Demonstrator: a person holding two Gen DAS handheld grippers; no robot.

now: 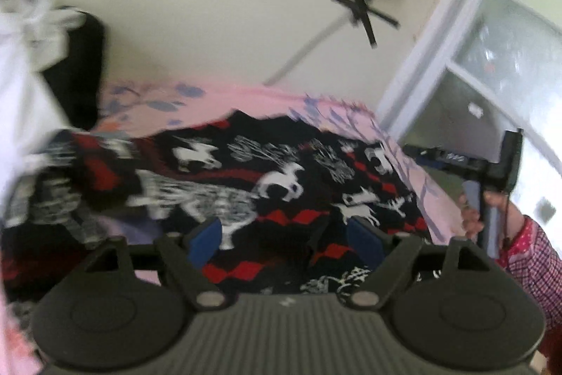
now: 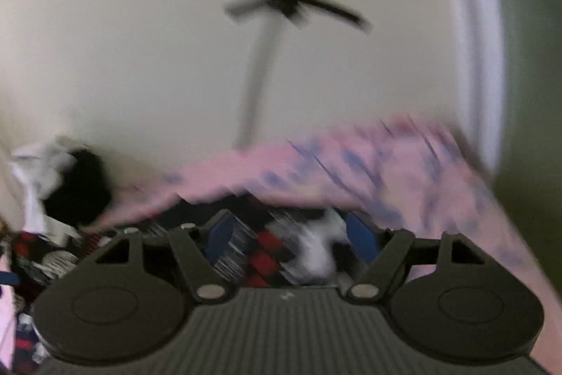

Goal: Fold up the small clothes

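Jaws of left gripper (image 1: 284, 239) spread wide, nothing pinched; jaws of right gripper (image 2: 293, 236) likewise released, blue pads clear of cloth.

Largest: bed (image 1: 253, 95), pink sheet with blue print, running away from both grippers toward pale wall (image 1: 210, 6).

Next: garment (image 1: 281, 171), black with red diamonds and white animal figures, spread on the bed directly ahead of and below the left jaws; long axis left to right across the left wrist view, left end rumpled. Same garment (image 2: 267, 255) under the right jaws, blurred, edge not readable. Nearer hand: cannot tell; both hang close over it.

Around: white cloth (image 1: 24, 65) and dark lump (image 1: 80, 72) at far left, well apart. Right hand (image 1: 474, 209) at the bed's right edge. Nothing blocking a fresh grasp.
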